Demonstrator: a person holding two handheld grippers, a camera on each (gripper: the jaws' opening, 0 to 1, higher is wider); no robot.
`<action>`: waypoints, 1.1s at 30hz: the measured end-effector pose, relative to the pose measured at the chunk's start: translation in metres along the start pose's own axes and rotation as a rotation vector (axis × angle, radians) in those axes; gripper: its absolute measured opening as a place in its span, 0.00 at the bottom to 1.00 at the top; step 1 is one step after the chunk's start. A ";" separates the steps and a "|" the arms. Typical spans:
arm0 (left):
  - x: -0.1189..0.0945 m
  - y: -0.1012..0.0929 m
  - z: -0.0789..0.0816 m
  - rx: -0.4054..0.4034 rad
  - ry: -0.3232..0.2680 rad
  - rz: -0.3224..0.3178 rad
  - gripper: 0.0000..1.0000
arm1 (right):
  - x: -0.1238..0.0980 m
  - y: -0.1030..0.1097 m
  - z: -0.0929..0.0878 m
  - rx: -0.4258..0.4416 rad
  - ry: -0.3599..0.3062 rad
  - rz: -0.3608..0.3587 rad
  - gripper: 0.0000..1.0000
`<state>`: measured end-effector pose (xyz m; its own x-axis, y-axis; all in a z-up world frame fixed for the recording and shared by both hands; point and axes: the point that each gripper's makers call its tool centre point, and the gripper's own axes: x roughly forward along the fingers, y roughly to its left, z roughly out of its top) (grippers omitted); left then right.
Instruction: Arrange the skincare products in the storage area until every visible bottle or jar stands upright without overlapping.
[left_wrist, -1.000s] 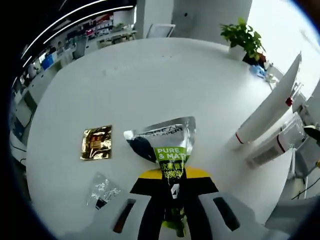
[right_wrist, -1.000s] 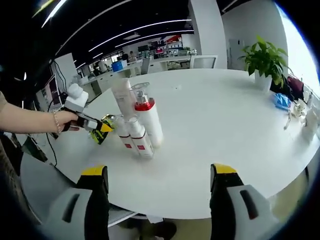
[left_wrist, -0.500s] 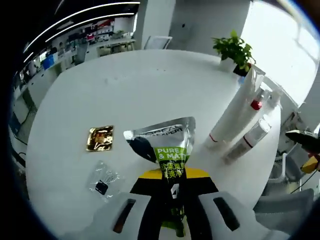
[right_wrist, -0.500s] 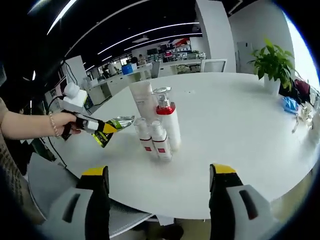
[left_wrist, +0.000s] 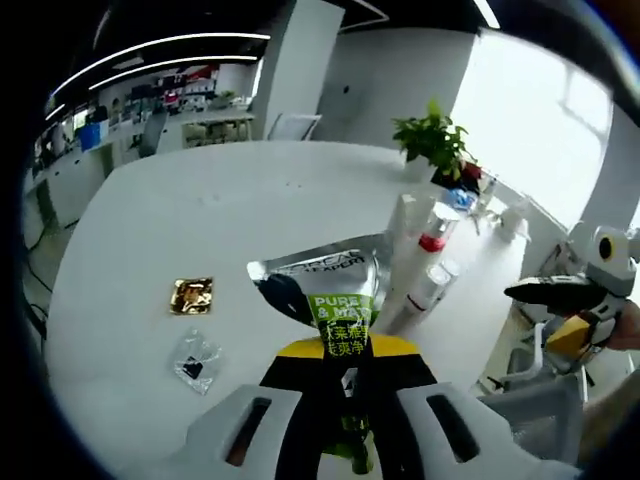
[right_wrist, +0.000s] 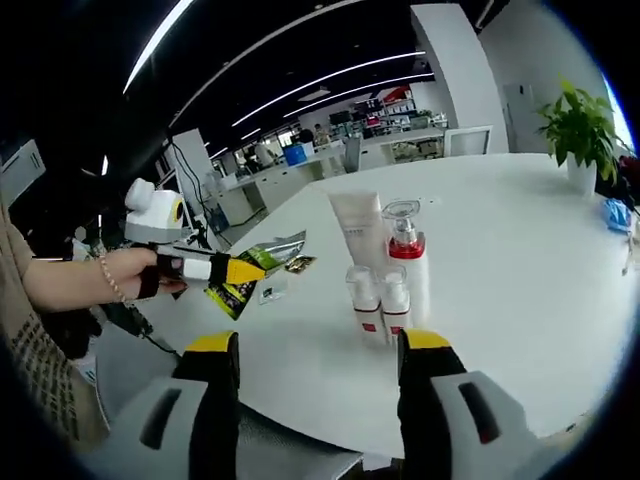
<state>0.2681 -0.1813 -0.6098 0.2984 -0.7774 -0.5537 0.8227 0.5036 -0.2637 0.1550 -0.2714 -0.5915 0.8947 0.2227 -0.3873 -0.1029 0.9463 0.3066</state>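
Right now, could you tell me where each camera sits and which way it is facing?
Left gripper view: rides the left gripper, shut on a green sachet, facing across the white table toward the bottles.
Right gripper view: rides the open right gripper, facing the bottles from the table's edge; a hand shows.
Shared: sachet, bottles, table, each other's gripper.

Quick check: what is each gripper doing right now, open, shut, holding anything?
Left gripper: shut on the silver and green skincare sachet, held above the white table.
Right gripper: open, jaws apart, holding nothing.
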 end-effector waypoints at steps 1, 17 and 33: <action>-0.005 -0.003 0.001 0.001 -0.012 -0.010 0.09 | 0.002 0.004 0.002 0.004 -0.005 0.014 0.63; -0.050 -0.050 0.002 0.005 -0.102 -0.171 0.09 | 0.034 0.062 0.049 0.231 -0.142 0.271 0.49; -0.062 -0.069 0.007 -0.025 -0.149 -0.256 0.17 | 0.042 0.080 0.068 0.525 -0.221 0.407 0.09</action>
<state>0.1958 -0.1705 -0.5518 0.1515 -0.9262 -0.3453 0.8689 0.2913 -0.4001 0.2137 -0.2021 -0.5238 0.9029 0.4296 0.0163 -0.2747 0.5473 0.7906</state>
